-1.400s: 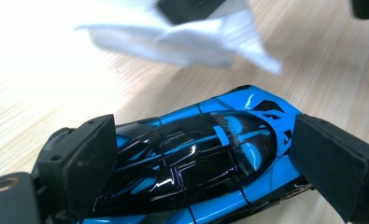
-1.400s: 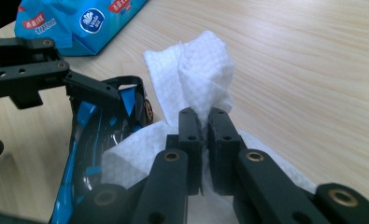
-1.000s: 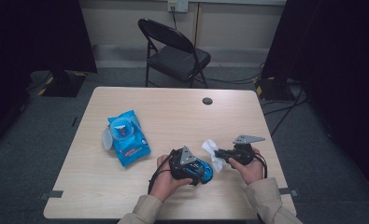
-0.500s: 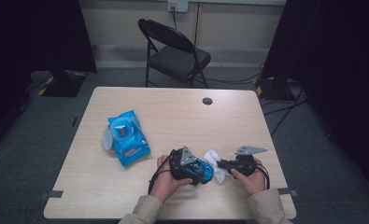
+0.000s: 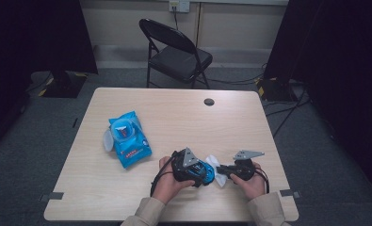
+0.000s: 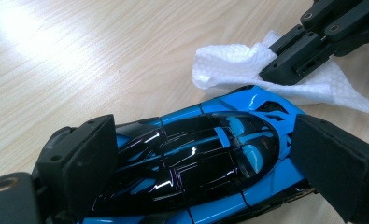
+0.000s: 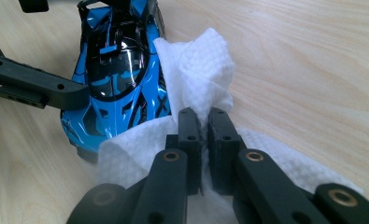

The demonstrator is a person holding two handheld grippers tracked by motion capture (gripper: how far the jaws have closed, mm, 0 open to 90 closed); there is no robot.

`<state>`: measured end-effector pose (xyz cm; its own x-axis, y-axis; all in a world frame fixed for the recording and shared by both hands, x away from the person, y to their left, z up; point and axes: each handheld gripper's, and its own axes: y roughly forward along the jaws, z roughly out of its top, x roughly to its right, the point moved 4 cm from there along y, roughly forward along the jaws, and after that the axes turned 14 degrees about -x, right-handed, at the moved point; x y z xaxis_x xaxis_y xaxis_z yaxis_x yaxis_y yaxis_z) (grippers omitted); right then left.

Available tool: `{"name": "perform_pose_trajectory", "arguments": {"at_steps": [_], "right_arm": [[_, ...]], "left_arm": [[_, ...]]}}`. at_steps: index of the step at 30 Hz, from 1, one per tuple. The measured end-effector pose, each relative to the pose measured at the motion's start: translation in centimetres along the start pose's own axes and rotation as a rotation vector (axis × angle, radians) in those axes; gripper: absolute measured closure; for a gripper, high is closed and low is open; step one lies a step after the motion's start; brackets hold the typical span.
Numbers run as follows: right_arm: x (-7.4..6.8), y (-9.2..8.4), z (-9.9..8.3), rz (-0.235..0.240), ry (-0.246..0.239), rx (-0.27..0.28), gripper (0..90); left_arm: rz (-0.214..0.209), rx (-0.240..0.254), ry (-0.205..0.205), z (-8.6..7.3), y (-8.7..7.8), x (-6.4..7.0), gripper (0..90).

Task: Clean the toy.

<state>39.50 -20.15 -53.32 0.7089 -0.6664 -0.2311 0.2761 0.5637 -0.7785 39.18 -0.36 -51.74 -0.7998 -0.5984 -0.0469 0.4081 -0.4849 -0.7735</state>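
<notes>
The blue toy car (image 5: 198, 170) sits low-center in the high view, clamped by your left gripper (image 6: 205, 154), and your right gripper (image 7: 202, 126), pinching the white wipe (image 7: 196, 70), has dropped against the car's side, so wiping's starting.

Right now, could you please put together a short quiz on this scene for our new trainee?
1. True or false: the left gripper clamps the blue toy car by its sides.
2. What does the right gripper pinch? A. white wipe B. wipes packet C. a cable
3. Fill in: the folding chair stands beyond the table's ____ edge.

Key: 1 true. 2 A; the wipe lies against the car's side. 3 far.
</notes>
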Motion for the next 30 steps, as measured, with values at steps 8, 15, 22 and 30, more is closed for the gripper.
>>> {"name": "perform_pose_trajectory", "arguments": {"at_steps": [8,15,22,30], "right_arm": [[-0.1,0.3,0.7,-0.010,-0.021,-0.024,85.7],[0.1,1.0,1.7,-0.004,-0.026,-0.033,85.9],[-0.1,1.8,2.9,0.000,-0.043,-0.053,85.8],[-0.2,2.7,4.0,0.012,-0.042,-0.060,85.9]], "left_arm": [[0.003,-0.005,-0.004,0.1,0.0,0.0,7.5],[0.005,0.002,-0.001,0.0,0.1,0.0,7.4],[0.006,-0.001,0.001,0.0,0.0,0.0,7.4],[0.009,-0.003,0.005,0.0,0.1,0.1,7.4]]}}
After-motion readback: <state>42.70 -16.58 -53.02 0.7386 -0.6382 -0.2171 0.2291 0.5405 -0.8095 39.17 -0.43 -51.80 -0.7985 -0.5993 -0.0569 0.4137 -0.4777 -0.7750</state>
